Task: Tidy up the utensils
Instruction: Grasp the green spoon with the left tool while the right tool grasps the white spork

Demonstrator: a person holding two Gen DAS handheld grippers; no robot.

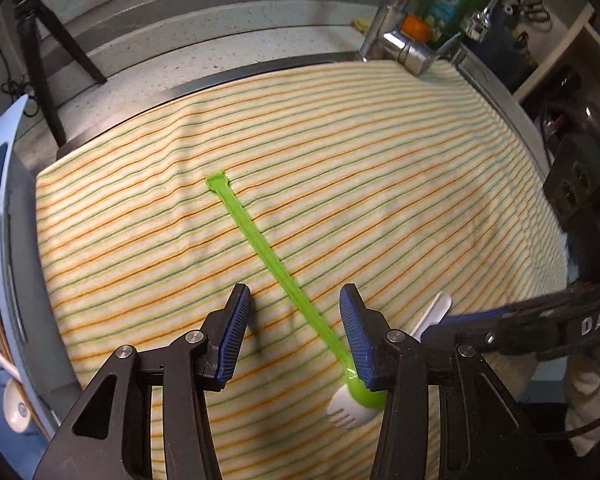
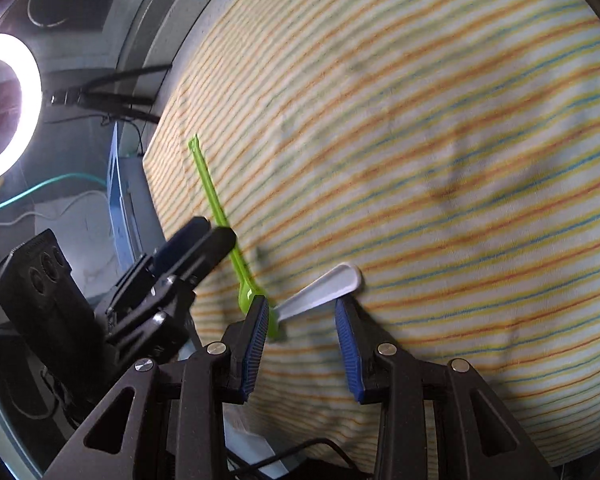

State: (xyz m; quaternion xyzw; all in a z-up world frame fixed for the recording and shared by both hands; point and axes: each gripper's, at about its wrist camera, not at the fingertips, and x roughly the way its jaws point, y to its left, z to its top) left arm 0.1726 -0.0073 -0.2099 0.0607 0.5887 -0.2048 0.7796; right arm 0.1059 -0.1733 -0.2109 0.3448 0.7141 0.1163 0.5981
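Note:
A long green spoon (image 1: 260, 240) lies diagonally on the striped cloth (image 1: 380, 160), with its bowl over the tines of a white plastic fork (image 1: 346, 414). My left gripper (image 1: 294, 292) points down at the cloth and stands open astride the green handle, which runs close to the right-hand finger (image 1: 354, 328). From the right edge my right gripper (image 1: 460, 320) reaches in. In the right wrist view, my right gripper (image 2: 300, 304) is open around the white fork's handle (image 2: 328, 284). The green spoon (image 2: 208, 184) and the left gripper (image 2: 216, 234) are to its left.
A blue tray (image 1: 4, 208) with a white spoon (image 1: 16, 412) and other utensils sits past the cloth's left edge. A faucet (image 1: 408, 48) and a soap bottle (image 1: 452, 0) stand at the back right, a tripod (image 1: 40, 60) at the back left. A ring light (image 2: 8, 108) glows off the table.

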